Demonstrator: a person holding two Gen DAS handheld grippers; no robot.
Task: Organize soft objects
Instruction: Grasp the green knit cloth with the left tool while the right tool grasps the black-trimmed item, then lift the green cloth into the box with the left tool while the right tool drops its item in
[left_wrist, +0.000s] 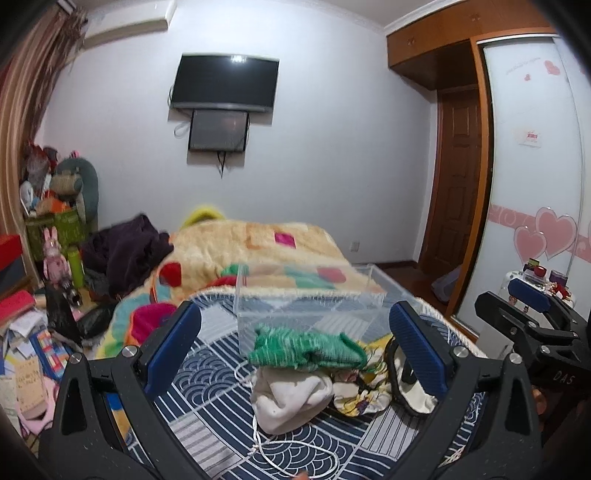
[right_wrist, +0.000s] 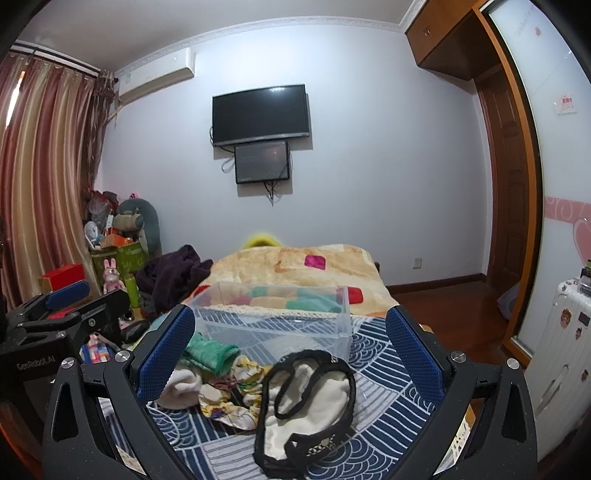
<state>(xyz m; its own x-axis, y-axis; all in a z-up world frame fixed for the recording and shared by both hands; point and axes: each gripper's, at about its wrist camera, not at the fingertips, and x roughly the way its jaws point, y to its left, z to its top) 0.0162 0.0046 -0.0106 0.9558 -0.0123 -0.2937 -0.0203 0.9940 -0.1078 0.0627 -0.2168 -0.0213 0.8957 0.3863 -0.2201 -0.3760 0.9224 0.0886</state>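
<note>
A clear plastic box (left_wrist: 310, 295) (right_wrist: 273, 317) stands empty on the blue patterned bedspread (left_wrist: 207, 369). In front of it lie a green knitted cloth (left_wrist: 306, 347) (right_wrist: 210, 354), a white sock (left_wrist: 291, 398) (right_wrist: 181, 384), a yellow floral cloth (left_wrist: 362, 395) (right_wrist: 229, 398) and a cream pouch with black trim (right_wrist: 314, 402) (left_wrist: 413, 395). My left gripper (left_wrist: 295, 354) is open just before the green cloth and sock. My right gripper (right_wrist: 291, 354) is open over the black-trimmed pouch. Neither holds anything.
A yellow fleece blanket (left_wrist: 258, 247) and a dark purple garment (left_wrist: 129, 251) lie further up the bed. Boxes and plush toys (left_wrist: 62, 206) clutter the left floor. A white suitcase (right_wrist: 561, 350) and wardrobe stand right. A white cord (left_wrist: 295, 446) lies on the bedspread.
</note>
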